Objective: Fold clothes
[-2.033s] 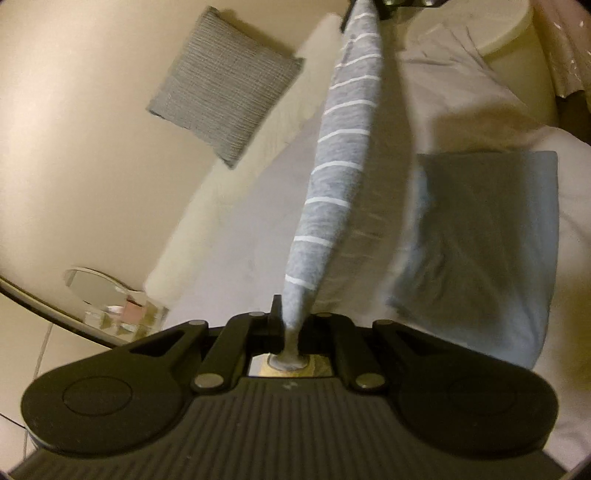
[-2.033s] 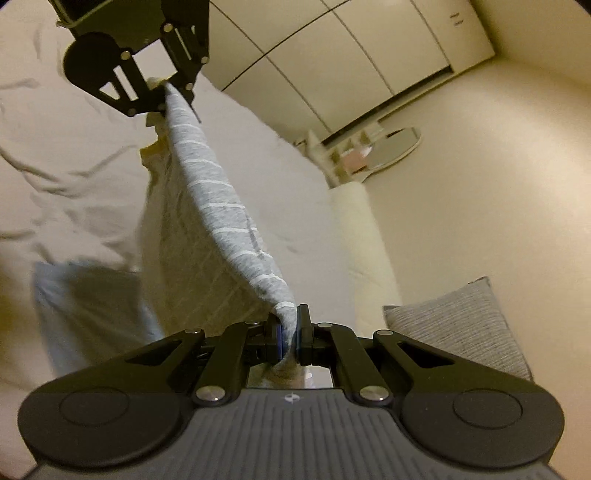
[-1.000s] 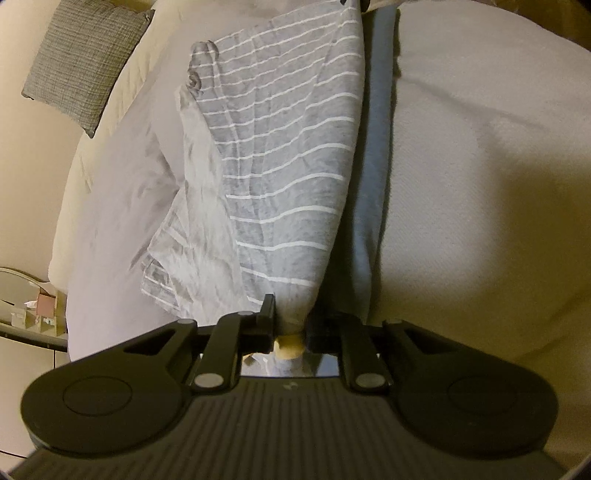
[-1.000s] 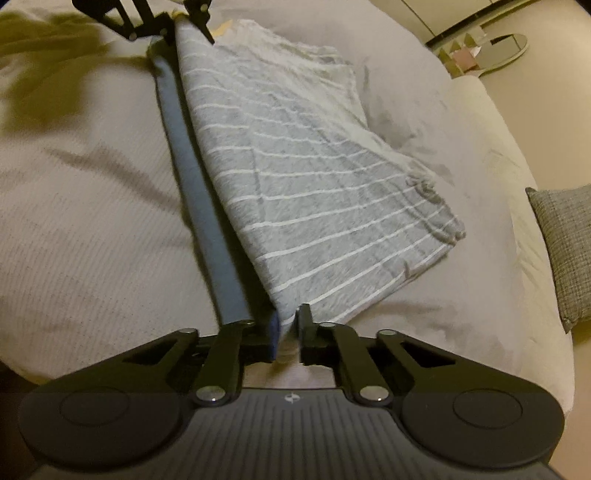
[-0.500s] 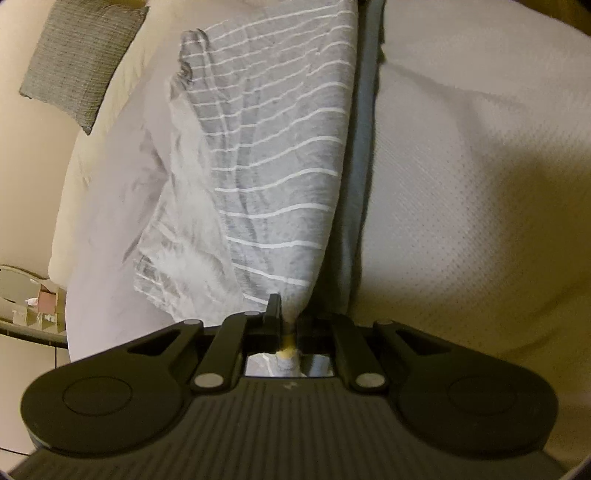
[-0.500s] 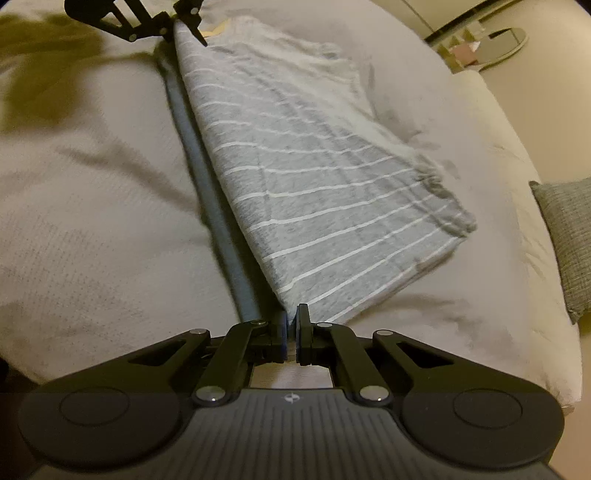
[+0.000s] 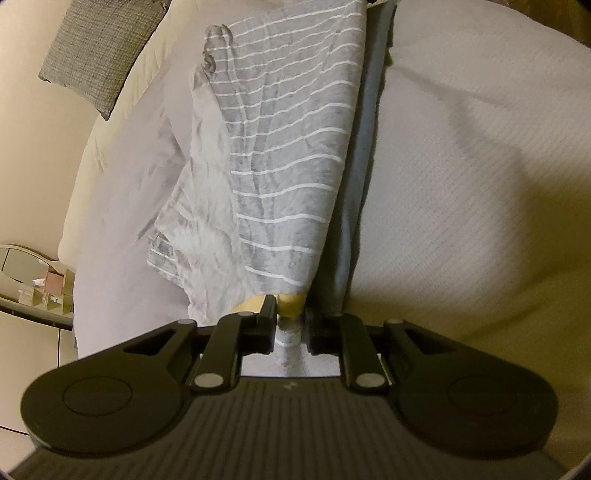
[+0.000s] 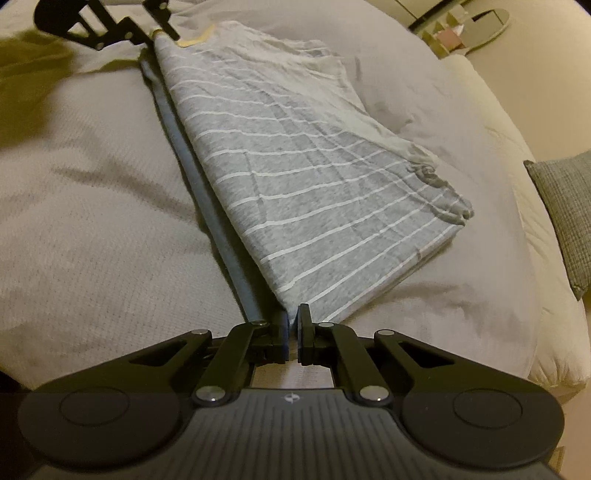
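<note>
The left tongs [image 7: 290,325] are opening, with a bunched corner of the striped shirt [image 7: 288,155] between the jaws; the cloth fills the gap and the left jaw touches it. A yellow band of the shirt, probably the neck trim [image 7: 291,304], sits just ahead of those jaws. The right tongs [image 8: 292,334] are together, pinched on the shirt's near corner, a thin edge of fabric running into the slit between the pads.

The shirt, grey with white stripes, lies folded on the bed [image 8: 92,192], its long folded edge stretched between the 2 tongs. In the right view the left tongs [image 8: 162,26] show small at the top, at the far end of that edge. The far side of the shirt is rumpled, with a loose, paler layer sticking out [image 7: 192,243]. Under the folded edge lies a blue-grey cloth [image 7: 364,147]; only a narrow strip shows, so what it is cannot be told.

The bed has a pale textured cover [image 7: 480,184] on one side and a smoother grey sheet [image 8: 461,306] on the other. A grey cushion [image 7: 99,51] lies on the floor beside the mattress, cut off at the frame edge. Farther off are a mirror [image 8: 487,22] and small items [image 7: 48,288], too small to identify. The light is dim and yellowish.
</note>
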The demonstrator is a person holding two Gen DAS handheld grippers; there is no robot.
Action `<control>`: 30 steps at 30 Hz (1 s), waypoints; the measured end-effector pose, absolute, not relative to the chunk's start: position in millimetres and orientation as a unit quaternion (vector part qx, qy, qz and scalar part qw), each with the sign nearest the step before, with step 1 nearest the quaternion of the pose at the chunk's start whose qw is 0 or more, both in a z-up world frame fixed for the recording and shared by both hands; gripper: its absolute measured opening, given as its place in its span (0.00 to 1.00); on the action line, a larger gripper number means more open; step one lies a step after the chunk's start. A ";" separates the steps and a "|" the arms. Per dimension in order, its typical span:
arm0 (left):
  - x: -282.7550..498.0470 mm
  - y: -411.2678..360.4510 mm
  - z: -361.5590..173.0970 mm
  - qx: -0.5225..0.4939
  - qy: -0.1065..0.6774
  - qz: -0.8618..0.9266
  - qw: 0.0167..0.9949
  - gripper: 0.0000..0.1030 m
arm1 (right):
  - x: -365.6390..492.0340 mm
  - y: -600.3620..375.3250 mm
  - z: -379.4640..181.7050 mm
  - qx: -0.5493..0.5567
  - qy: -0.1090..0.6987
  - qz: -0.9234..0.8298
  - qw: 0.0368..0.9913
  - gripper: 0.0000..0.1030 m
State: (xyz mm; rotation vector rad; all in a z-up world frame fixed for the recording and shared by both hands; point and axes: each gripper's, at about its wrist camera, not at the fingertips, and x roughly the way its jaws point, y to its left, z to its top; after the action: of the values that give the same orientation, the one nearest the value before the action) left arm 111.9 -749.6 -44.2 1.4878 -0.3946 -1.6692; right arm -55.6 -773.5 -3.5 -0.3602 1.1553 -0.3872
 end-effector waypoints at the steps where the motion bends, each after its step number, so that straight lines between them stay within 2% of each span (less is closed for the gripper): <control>1: 112.5 -750.9 -45.6 0.596 -0.151 -0.667 0.421 0.11 | -55.8 -772.3 -3.0 -0.167 0.540 -0.183 0.805 0.03; 3: 114.3 -755.2 -49.7 0.602 -0.133 -0.665 0.422 0.07 | -55.9 -769.2 -4.5 -0.164 0.544 -0.189 0.801 0.03; 7: 115.4 -756.8 -52.1 0.606 -0.123 -0.663 0.422 0.06 | -54.9 -768.1 -3.1 -0.164 0.545 -0.192 0.799 0.03; 20: 123.0 -736.9 -35.4 0.604 -0.077 -0.653 0.450 0.07 | -63.1 -767.9 -6.4 -0.156 0.569 -0.227 0.775 0.02; 26: 117.4 -725.5 -12.3 0.570 -0.026 -0.657 0.493 0.09 | -81.6 -754.7 -3.4 -0.104 0.582 -0.250 0.767 0.00; 30: 108.2 -724.1 0.6 0.537 0.027 -0.665 0.518 0.10 | -84.2 -740.2 9.7 -0.070 0.563 -0.252 0.784 0.00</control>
State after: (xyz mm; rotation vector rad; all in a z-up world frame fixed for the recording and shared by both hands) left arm 108.2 -724.1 0.6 1.2890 0.0637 -1.5954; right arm -84.2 -740.2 9.7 -0.1513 1.2150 -0.5429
